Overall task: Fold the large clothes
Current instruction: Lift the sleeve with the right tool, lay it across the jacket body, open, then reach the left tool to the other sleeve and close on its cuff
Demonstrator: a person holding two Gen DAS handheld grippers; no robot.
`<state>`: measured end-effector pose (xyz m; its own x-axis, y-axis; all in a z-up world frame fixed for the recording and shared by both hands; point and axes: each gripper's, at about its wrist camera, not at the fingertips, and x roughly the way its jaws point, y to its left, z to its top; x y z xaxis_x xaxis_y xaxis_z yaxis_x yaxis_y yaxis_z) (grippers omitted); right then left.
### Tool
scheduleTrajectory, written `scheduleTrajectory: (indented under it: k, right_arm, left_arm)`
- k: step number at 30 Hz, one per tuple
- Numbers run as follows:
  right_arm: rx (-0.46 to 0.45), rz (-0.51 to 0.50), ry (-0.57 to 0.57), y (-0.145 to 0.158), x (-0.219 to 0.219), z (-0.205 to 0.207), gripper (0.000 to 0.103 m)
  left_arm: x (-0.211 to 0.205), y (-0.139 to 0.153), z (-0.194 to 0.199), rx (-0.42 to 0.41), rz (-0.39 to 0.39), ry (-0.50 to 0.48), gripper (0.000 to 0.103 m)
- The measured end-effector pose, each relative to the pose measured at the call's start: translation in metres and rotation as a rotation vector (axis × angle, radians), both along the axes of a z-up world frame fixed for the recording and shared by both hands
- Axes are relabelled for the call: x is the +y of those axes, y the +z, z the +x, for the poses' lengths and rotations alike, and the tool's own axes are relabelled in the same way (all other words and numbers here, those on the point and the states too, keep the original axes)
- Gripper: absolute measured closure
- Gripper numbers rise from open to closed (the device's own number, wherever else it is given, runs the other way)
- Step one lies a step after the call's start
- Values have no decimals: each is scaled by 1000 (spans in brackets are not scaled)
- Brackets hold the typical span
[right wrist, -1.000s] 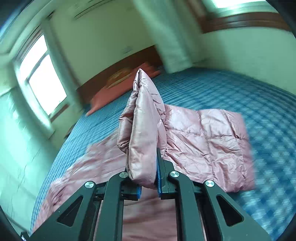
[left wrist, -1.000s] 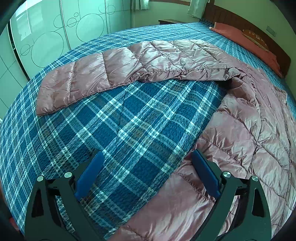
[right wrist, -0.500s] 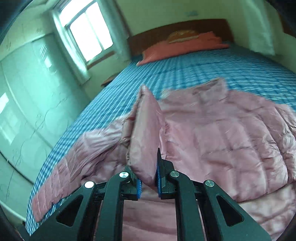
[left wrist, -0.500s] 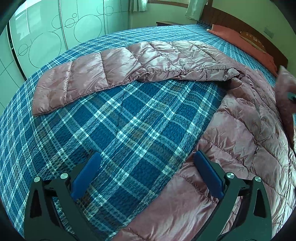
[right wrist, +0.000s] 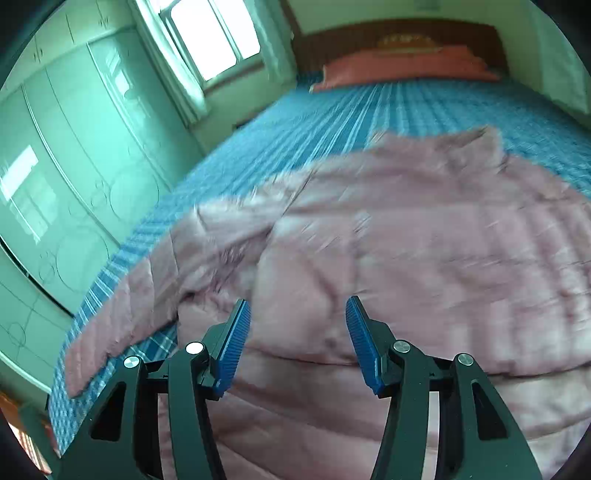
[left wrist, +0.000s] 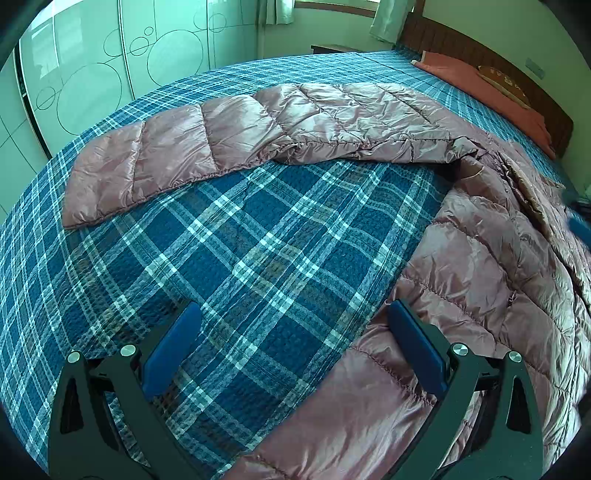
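A pink quilted down jacket (left wrist: 480, 295) lies spread on the bed. Its long sleeve (left wrist: 229, 136) stretches out to the left across the blanket. My left gripper (left wrist: 291, 347) is open and empty, low over the blanket at the jacket's lower left edge. In the right wrist view the jacket's body (right wrist: 406, 251) fills the middle, blurred, with the other sleeve laid over it. My right gripper (right wrist: 297, 339) is open and empty just above the jacket. A blue blur of it shows at the right edge of the left wrist view (left wrist: 578, 229).
The bed has a blue plaid blanket (left wrist: 258, 258). Red pillows (right wrist: 402, 68) and a wooden headboard (right wrist: 399, 33) are at the far end. Pale green wardrobe doors (left wrist: 92, 62) stand along the left side. A window (right wrist: 210, 37) is beside the headboard.
My right gripper has opened and let go of the sleeve it held, which now lies on the jacket's body. The left gripper has barely moved.
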<state>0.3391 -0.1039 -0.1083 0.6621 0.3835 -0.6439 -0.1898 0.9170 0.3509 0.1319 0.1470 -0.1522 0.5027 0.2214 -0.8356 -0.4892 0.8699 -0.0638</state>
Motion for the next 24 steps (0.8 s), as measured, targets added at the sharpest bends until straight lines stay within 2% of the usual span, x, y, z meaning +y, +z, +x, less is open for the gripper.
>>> scheduleTrajectory:
  k: [2, 5, 8, 10, 11, 12, 14, 16, 18, 20, 21, 23, 24]
  right_arm:
    - [-27, -45, -81, 10, -40, -3, 49]
    - [-17, -152, -249, 5, -106, 0, 50]
    - [70, -223, -408, -23, -167, 4, 50]
    - [154, -248, -450, -51, -193, 7, 50]
    - [190, -241, -450, -62, -200, 8, 50]
    - [181, -222, -431, -71, -206, 5, 52]
    - [183, -254, -410, -64, -203, 6, 52]
    - [152, -216, -412, -52, -204, 8, 52]
    - [107, -193, -448, -42, -209, 18, 50]
    - [92, -207, -482, -43, -215, 31, 50]
    - [111, -215, -490, -51, -217, 40, 49]
    - [212, -206, -476, -77, -225, 58, 49]
    - [201, -216, -477, -75, -226, 61, 49]
  left_arm:
    - [0, 0, 0, 0, 0, 0, 2]
    - [0, 0, -1, 0, 1, 0, 2]
    - [0, -1, 0, 1, 3, 0, 2]
    - [-1, -1, 1, 1, 3, 0, 2]
    - [-1, -1, 0, 1, 3, 0, 2]
    - [-1, -1, 0, 2, 5, 0, 2]
    - [-1, -1, 1, 4, 7, 0, 2]
    - [-2, 0, 1, 3, 6, 0, 2]
    - [-3, 0, 1, 4, 8, 0, 2]
    - [-4, -1, 2, 7, 13, 0, 2]
    - [-5, -2, 3, 8, 16, 0, 2]
    - [-6, -2, 3, 8, 15, 0, 2]
    - [-7, -2, 4, 9, 17, 0, 2]
